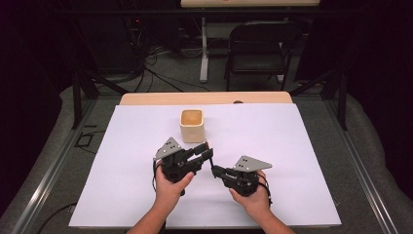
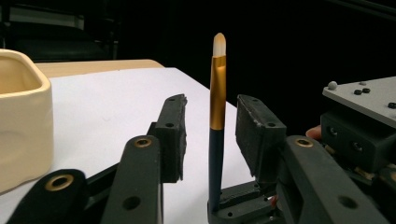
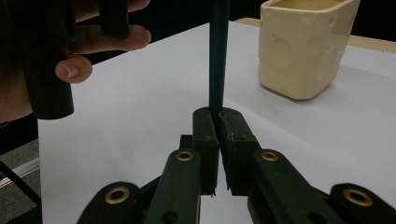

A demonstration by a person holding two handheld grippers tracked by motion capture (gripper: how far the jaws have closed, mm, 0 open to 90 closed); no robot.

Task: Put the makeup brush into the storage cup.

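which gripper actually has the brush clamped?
The right gripper: its fingers are shut on the dark handle of the brush, holding it upright. The left gripper only straddles the brush, with gaps either side.

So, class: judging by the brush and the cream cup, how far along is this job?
Done: the right hand-held gripper is shut on the brush, holding it upright. In hand: the left hand-held gripper has its jaws either side of the brush, not yet pressing. Left: probably dropping it into the cream cup, which looks empty.
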